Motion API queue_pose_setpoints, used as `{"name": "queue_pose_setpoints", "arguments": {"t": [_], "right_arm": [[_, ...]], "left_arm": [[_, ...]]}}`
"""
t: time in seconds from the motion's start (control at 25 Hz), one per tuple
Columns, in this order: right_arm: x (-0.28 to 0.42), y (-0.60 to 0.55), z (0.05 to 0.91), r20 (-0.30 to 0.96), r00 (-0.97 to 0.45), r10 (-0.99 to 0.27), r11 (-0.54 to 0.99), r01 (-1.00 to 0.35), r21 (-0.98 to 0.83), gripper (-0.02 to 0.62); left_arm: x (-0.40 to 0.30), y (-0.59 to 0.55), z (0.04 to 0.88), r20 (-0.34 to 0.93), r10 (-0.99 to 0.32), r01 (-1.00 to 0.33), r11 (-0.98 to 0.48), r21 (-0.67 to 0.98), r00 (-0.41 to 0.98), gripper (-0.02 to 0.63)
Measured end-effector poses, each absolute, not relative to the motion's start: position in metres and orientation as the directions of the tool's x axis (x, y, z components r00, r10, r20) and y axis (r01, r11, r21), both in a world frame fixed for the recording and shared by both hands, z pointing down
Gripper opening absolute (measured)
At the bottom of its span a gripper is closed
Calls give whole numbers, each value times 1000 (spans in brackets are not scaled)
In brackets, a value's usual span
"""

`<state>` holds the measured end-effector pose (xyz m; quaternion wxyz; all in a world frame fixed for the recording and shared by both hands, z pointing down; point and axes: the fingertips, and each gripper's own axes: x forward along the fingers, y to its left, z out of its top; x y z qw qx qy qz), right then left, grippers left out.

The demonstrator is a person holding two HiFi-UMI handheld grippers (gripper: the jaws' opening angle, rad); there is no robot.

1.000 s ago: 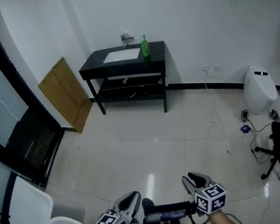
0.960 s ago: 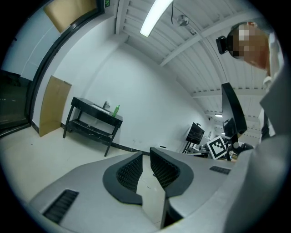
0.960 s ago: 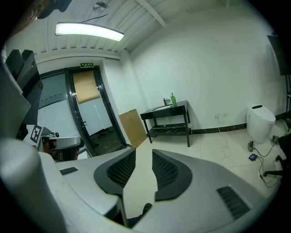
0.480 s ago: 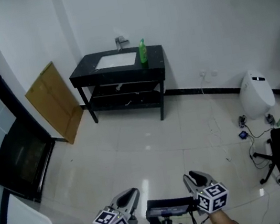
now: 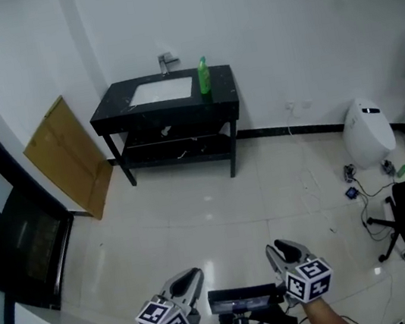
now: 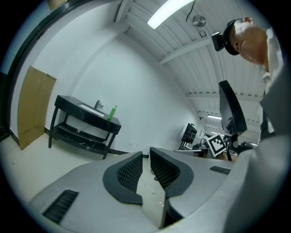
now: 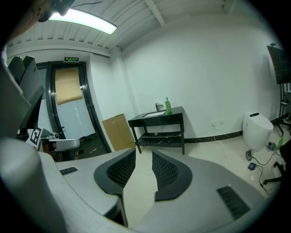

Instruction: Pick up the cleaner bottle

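Jaws stand apart, empty, on left gripper (image 5: 185, 285) and right gripper (image 5: 281, 252), far from green plastic cleaner bottle (image 5: 204, 76) on black washstand (image 5: 224, 86).

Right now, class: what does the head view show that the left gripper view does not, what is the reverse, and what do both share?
Head view only: a white rounded unit on the floor by the wall.
Left gripper view only: the ceiling light strip, and the left gripper seen along its jaws, a narrow gap between them, nothing in it.
Both: the black table, the green cleaner bottle on it, and the brown board against the wall.
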<state>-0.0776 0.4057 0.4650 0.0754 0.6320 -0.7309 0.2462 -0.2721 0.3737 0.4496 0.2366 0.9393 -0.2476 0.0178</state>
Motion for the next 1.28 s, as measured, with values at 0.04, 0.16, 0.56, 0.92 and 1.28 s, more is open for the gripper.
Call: {"name": "queue_pose_setpoints", "arguments": {"t": [0.04, 0.16, 0.56, 0.92, 1.28], "right_arm": [[-76, 400, 465, 419, -187, -888, 78, -961, -265, 106], [-69, 379, 467, 412, -188, -891, 82, -962, -261, 106], [-27, 288, 473, 396, -254, -882, 152, -950, -272, 106], [33, 220, 455, 378, -303, -875, 201, -937, -285, 106], [82, 189, 459, 370, -312, -875, 199, -929, -312, 106]], "left_arm": [[-272, 368, 450, 151, -459, -475, -763, 437, 876, 44], [-270, 349, 452, 152, -469, -485, -757, 438, 870, 44], [-240, 268, 449, 152, -552, -559, -713, 424, 820, 44], [-179, 204, 434, 146, -596, -595, -687, 417, 790, 44], [-129, 169, 429, 163, -600, -608, -685, 400, 783, 44]]}}
